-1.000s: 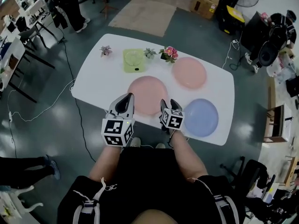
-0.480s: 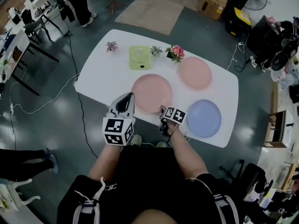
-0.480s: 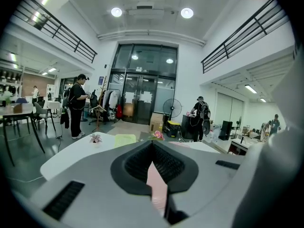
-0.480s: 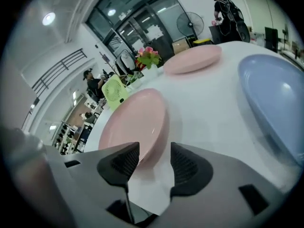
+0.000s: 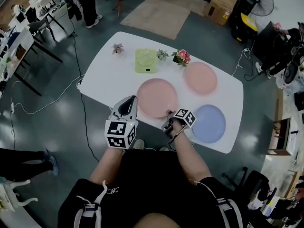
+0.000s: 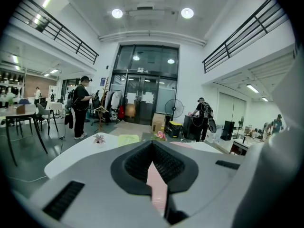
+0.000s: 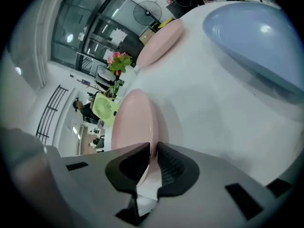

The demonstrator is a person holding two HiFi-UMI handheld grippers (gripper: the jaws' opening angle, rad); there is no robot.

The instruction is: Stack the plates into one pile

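Three plates lie on the white table: a near pink plate, a far pink plate and a blue plate at the right. My right gripper sits at the near pink plate's front-right rim. In the right gripper view its jaws are closing, and the pads of that gripper pinch the pink rim between them. The blue plate lies to its right. My left gripper hovers at the table's front edge, left of that plate, with its jaws together and nothing held.
A green desk fan lies flat at the table's back edge, between a small potted plant and pink flowers. Cables run over the floor at the left. A person stands by desks at the far left.
My right gripper has rolled over and dropped to the near pink plate's front rim, and its jaws have gone from wide open to pinching the rim. The left gripper has barely shifted.
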